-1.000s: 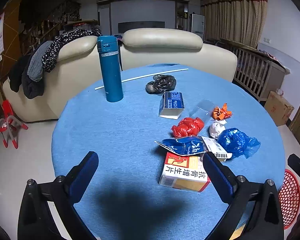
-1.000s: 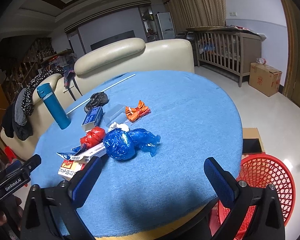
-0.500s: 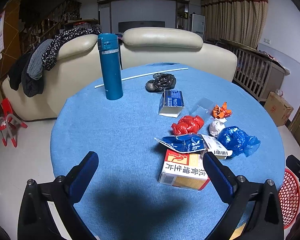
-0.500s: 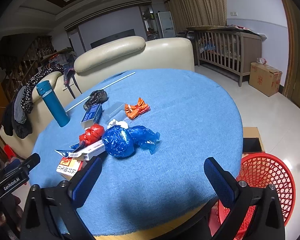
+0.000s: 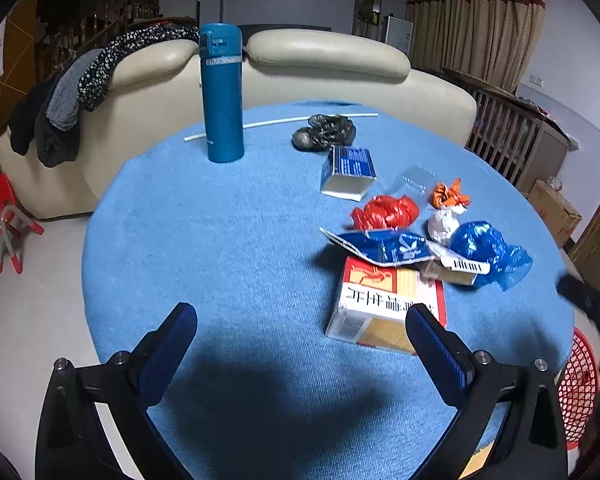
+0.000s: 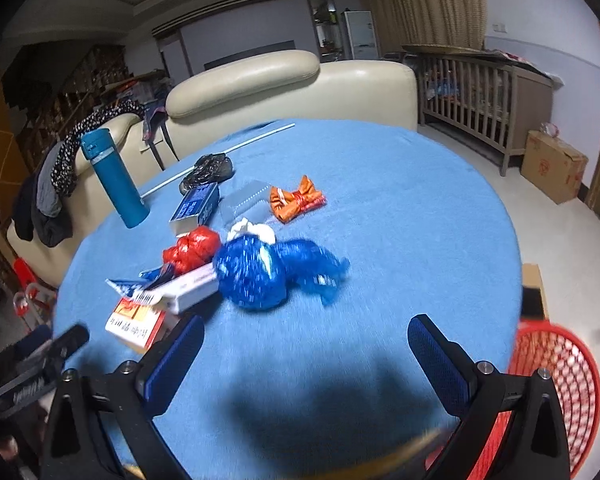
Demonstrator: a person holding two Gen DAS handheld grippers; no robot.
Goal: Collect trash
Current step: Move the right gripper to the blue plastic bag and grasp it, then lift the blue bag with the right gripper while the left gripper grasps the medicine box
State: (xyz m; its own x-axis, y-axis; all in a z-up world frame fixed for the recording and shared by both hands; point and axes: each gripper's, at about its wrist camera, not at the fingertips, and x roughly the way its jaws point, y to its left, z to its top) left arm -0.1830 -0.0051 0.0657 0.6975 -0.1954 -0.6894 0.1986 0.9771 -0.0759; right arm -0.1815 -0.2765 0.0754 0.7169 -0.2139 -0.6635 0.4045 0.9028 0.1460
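Note:
Trash lies in a heap on the round blue table: a red-and-white medicine box, a torn blue carton, a crumpled blue bag, a red bag, an orange wrapper, a white tissue wad, a blue-and-white box and a black bag. My left gripper is open just short of the medicine box. My right gripper is open, empty, a little short of the blue bag. A red mesh basket stands on the floor at the right.
A tall teal flask stands upright at the table's far left, with a thin white rod behind it. A cream sofa with clothes draped on it backs the table. A wooden crib and a cardboard box stand to the right.
Both grippers have moved forward toward the trash heap, so the medicine box and the blue bag look larger. Both stay open. Nothing on the table has moved.

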